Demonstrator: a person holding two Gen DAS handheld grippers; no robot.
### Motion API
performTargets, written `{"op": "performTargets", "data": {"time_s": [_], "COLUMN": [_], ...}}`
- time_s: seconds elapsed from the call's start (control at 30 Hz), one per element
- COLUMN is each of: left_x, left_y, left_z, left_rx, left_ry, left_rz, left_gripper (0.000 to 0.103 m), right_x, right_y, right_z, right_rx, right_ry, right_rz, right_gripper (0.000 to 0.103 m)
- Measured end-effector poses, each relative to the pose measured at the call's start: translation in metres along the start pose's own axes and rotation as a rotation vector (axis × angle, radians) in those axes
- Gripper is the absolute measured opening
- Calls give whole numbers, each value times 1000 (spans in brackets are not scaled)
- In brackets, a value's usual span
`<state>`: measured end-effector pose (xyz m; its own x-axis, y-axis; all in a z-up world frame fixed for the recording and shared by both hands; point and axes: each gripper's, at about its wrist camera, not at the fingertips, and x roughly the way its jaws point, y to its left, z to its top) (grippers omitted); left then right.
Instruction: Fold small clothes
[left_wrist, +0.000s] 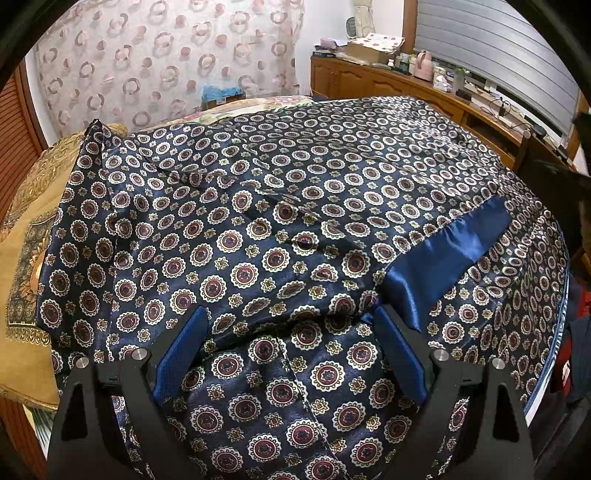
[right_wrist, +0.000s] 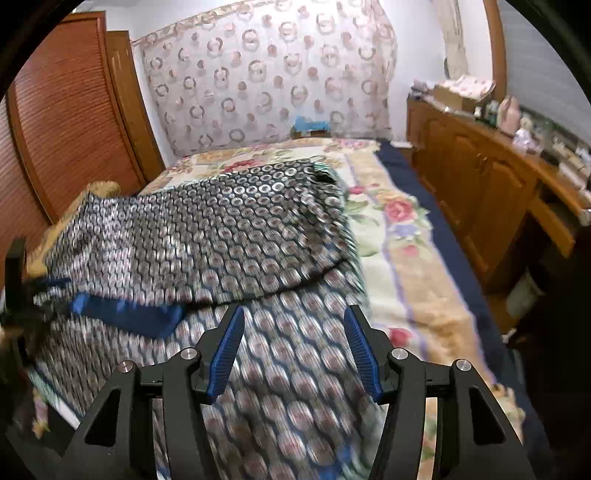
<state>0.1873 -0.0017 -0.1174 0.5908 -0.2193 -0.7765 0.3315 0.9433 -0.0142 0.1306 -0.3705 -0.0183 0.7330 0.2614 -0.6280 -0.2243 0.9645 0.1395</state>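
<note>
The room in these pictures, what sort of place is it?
Most likely a bedroom at home: a bed with a flowered blanket, a curtain behind it, and a wooden sideboard crowded with bottles and boxes.

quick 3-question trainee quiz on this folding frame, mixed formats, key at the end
1. True or false: the left claw is clamped shut on the patterned garment.
2. What does the garment lie on? A) a wooden desk B) a floral bedspread C) a bare floor
3. What colour is the plain satin band on the garment?

Key:
1. False. Its pads stand wide apart over the cloth and pinch nothing.
2. B
3. Solid blue, with no medallion print.
</note>
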Motion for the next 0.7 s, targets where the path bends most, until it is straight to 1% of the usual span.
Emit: {"op": "performTargets", "data": {"time_s": [0.07, 0.17, 0.27, 0.4, 0.53, 0.57, 0.7], "left_x": [0, 0, 0, 0, -1, -2, -11], "left_y": [0, 0, 0, 0, 0, 1, 4], "left_z": [0, -1, 0, 0, 0, -1, -3], "left_rx": [0, 0, 0, 0, -8, -13, -31], "left_ry": [0, 0, 0, 0, -2, -3, -25], "left_rz": [-1, 0, 0, 0, 6, 10, 42], "left_gripper": [92, 92, 92, 92, 92, 92, 92], "right_x": [22, 50, 69, 81, 89, 89, 89], "right_y": [-7, -7, -8, -4, 13, 16, 20], "right_z": [12, 24, 30, 33, 26, 23, 19], "right_rx": [53, 35, 51, 32, -35, -49, -56], "right_ry": [46, 95, 126, 110, 72, 75, 76], "right_rz": [29, -16, -53, -91, -148, -162, -170], "right_gripper": [58, 58, 58, 58, 59, 59, 59]}}
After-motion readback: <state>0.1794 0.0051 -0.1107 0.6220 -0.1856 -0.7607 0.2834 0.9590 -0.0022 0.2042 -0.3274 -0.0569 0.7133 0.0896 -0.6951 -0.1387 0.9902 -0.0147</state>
